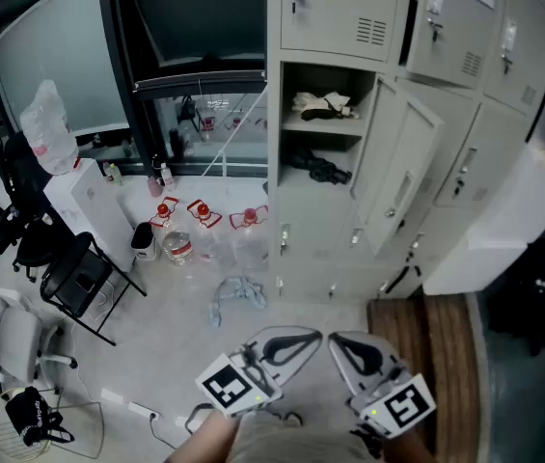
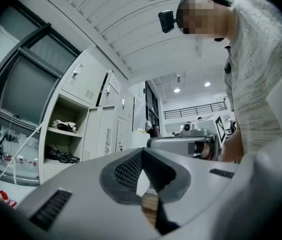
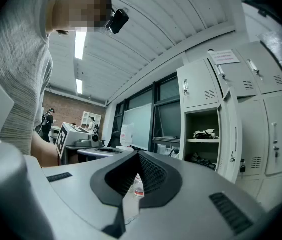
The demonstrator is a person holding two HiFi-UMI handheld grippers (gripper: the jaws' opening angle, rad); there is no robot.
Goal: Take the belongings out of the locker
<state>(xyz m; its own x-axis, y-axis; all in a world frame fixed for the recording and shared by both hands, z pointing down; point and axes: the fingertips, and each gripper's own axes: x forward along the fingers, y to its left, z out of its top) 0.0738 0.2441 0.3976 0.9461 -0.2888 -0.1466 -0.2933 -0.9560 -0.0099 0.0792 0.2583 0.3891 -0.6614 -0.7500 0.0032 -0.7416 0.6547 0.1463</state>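
The grey locker [image 1: 274, 210] stands with its door [image 1: 402, 177] swung out to the right. On its upper shelf lies a white and black bundle [image 1: 325, 104], also in the left gripper view [image 2: 65, 126] and the right gripper view [image 3: 204, 133]. A black item [image 1: 318, 169] rests on the lower shelf [image 2: 61, 156] [image 3: 200, 160]. My left gripper [image 1: 313, 338] and right gripper [image 1: 338, 340] hover side by side low in the head view, well short of the locker. Both are shut and empty, the left gripper [image 2: 141, 153] and the right gripper [image 3: 138, 156] with jaw tips touching.
Several water jugs with red caps [image 1: 204, 215] and a blue cloth [image 1: 238, 292] lie on the floor left of the locker. A water dispenser [image 1: 79, 191], black chair [image 1: 79, 278] and wire basket [image 1: 31, 422] are at left. A wood-tone mat [image 1: 426, 355] and white box [image 1: 513, 230] are at right.
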